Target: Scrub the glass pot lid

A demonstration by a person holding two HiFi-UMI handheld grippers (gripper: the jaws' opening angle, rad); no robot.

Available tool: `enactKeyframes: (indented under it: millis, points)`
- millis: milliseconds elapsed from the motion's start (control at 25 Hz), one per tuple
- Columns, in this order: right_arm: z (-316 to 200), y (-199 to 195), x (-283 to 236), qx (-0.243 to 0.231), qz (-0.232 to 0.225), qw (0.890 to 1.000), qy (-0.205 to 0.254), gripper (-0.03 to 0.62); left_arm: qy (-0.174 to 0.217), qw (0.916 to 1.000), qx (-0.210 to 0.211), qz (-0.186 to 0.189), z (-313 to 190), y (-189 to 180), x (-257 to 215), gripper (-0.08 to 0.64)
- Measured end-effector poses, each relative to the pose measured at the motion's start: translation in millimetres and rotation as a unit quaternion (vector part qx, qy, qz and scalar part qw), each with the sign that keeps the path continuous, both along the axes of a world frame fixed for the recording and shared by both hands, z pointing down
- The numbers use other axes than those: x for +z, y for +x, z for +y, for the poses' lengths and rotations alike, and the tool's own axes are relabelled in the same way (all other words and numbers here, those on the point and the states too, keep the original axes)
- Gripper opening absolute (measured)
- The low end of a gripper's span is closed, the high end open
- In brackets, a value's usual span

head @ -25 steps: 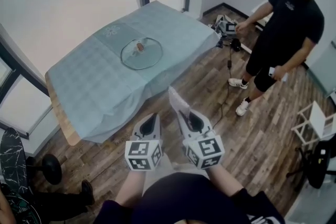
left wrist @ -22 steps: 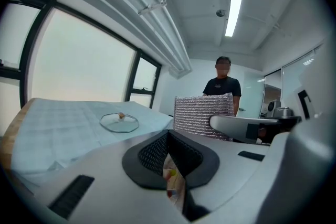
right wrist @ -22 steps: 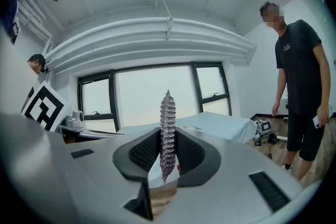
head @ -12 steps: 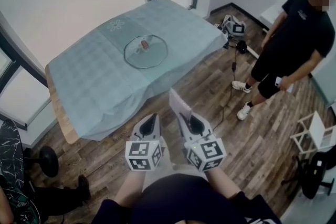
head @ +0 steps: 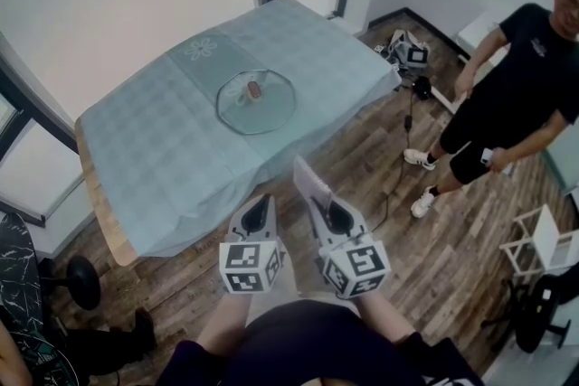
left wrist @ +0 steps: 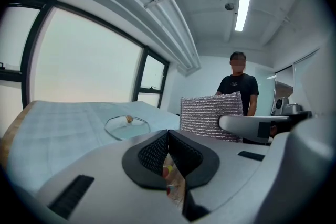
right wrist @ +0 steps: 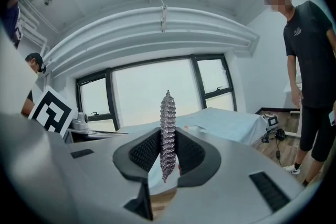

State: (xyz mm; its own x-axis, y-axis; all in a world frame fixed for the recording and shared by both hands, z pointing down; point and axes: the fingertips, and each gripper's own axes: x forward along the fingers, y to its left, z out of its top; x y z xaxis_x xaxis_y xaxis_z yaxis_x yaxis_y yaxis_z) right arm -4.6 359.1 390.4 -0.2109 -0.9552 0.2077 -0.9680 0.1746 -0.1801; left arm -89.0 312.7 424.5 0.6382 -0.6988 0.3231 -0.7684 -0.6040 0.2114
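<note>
Head view: your right tongs (head: 318, 194) pinched a silvery scrub pad (head: 308, 179) edge-up, ready for scrubbing; your left tongs (head: 258, 211) were closed and empty (glass lid (head: 256, 101) lay well ahead on the tabletop (head: 154, 167)).

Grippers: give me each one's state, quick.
Left gripper: closed, holding nothing.
Right gripper: closed on the silver scrub pad.

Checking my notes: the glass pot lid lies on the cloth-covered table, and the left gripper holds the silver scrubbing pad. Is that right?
Not quite: the right gripper, not the left gripper, holds the silver scrubbing pad, as the right gripper view shows. The glass pot lid does lie on the cloth-covered table.
</note>
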Motion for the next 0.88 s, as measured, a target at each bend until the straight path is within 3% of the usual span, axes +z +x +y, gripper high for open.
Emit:
enactKeyframes:
  millis: [880]
  points:
    - [-188, -10, -3, -0.018, -0.001, 1.0, -0.006, 0.081, -0.024, 0.9996, -0.011, -0.006, -181, -13, 11, 0.003]
